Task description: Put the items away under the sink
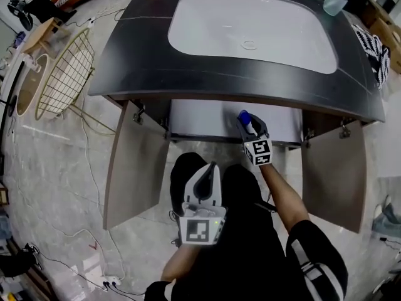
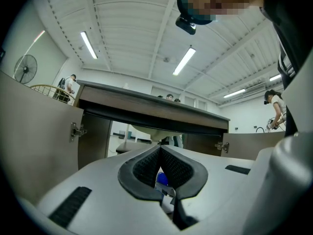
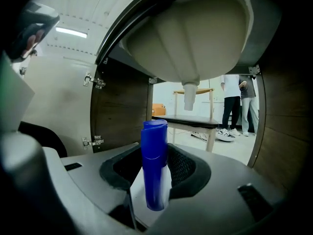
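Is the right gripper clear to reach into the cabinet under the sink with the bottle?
Probably yes. Both doors stand open, the right gripper holds the bottle at the opening, and only the drain hangs above its path.

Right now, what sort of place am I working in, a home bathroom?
Probably a mock bathroom vanity in a lab or workshop: a white oval basin in a dark countertop over open brown cabinet doors, with loose floor cables and long ceiling strip lights.
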`<state>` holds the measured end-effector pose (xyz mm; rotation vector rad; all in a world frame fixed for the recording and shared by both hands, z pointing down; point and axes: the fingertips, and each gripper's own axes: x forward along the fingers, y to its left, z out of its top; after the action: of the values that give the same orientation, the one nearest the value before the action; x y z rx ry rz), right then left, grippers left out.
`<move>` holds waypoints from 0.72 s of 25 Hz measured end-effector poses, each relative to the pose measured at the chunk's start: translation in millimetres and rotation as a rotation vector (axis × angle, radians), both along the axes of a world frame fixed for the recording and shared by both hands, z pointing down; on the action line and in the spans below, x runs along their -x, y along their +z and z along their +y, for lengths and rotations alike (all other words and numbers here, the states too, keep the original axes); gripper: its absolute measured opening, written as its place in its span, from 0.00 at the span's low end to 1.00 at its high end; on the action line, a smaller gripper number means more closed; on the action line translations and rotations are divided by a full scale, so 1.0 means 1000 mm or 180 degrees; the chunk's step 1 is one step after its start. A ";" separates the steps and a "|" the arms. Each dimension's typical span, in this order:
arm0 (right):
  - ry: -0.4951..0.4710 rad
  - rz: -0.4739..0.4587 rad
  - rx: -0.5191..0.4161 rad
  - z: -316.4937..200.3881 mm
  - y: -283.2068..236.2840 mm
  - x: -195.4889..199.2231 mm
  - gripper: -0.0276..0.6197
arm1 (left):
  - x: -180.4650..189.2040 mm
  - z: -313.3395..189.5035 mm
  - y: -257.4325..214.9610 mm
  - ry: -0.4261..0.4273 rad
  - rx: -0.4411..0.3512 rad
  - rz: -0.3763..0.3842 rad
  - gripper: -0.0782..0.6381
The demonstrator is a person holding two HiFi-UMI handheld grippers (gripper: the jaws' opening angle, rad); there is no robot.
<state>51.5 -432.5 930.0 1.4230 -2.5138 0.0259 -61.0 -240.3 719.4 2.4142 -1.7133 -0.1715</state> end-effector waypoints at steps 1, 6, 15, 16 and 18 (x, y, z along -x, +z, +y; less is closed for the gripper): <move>0.0003 0.0005 0.0013 -0.003 0.004 0.001 0.28 | 0.000 -0.003 0.000 0.0002 0.0008 0.0004 0.13; 0.0020 -0.0018 0.0062 -0.016 0.018 0.002 0.28 | 0.000 -0.017 0.005 -0.0036 0.0072 0.0008 0.13; 0.0051 0.0019 0.0161 -0.029 0.040 0.001 0.28 | 0.000 -0.028 0.011 -0.0067 0.0135 -0.0014 0.13; 0.0056 0.0017 0.0165 -0.031 0.044 0.001 0.28 | 0.001 -0.029 0.012 -0.0073 0.0137 -0.0019 0.13; 0.0065 0.0008 0.0189 -0.033 0.050 0.001 0.28 | 0.003 -0.031 0.014 -0.0095 0.0149 -0.0015 0.13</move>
<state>50.3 -465.9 980.2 1.4244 -2.4751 0.1017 -63.6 -271.3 733.7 2.3588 -1.7362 -0.1284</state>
